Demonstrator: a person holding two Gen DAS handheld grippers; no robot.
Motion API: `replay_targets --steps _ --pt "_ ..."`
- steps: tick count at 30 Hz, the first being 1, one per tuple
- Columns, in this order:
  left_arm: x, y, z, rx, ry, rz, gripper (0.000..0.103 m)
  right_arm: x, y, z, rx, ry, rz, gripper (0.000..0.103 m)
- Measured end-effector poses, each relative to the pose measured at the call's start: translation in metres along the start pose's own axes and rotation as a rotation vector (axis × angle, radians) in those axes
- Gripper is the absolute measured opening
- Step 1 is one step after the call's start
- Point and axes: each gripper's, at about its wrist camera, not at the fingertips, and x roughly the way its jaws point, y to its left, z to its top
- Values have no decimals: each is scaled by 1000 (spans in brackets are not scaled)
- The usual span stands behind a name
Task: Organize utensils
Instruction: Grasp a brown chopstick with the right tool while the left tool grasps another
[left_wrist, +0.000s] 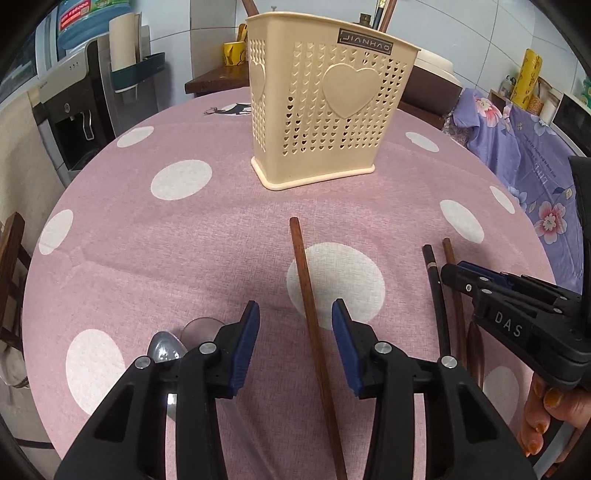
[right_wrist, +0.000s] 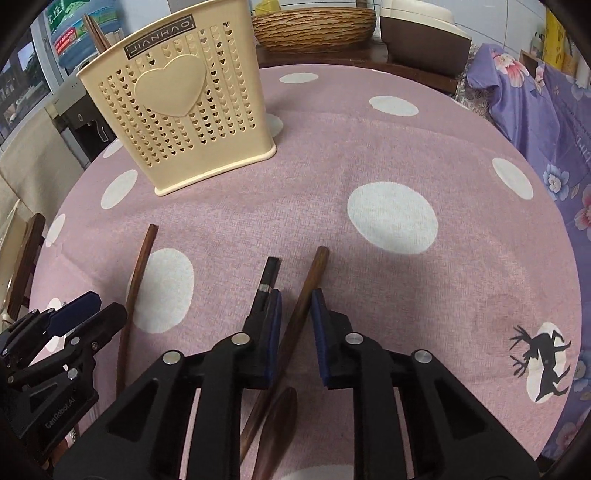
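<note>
A cream perforated utensil holder (left_wrist: 325, 107) stands on the pink dotted table, also in the right wrist view (right_wrist: 177, 107), with some sticks inside. My left gripper (left_wrist: 295, 317) is open, its jaws astride a brown wooden chopstick (left_wrist: 312, 317) lying on the cloth. My right gripper (right_wrist: 295, 306) is open, its jaws on either side of another brown chopstick (right_wrist: 306, 291); a black chopstick (right_wrist: 267, 277) lies just left of its left finger. A wooden spoon (right_wrist: 280, 417) lies under it. A metal spoon (left_wrist: 164, 349) lies by my left gripper.
The round table's cloth (right_wrist: 391, 155) is pink with white dots. A water dispenser (left_wrist: 70, 110) stands far left, a woven basket (right_wrist: 314, 22) and rice cooker (right_wrist: 421, 29) behind, purple floral fabric (left_wrist: 524, 147) at right. A clear spoon (left_wrist: 201, 326) lies beside the metal one.
</note>
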Motion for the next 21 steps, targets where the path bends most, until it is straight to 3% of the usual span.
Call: replay_targets --steps 13,21 --pt "28 -12 24 31 23 57 33 10 0 17 49 8 2 11" --pt "38 -16 37 39 19 102 9 14 0 21 75 11 12 10"
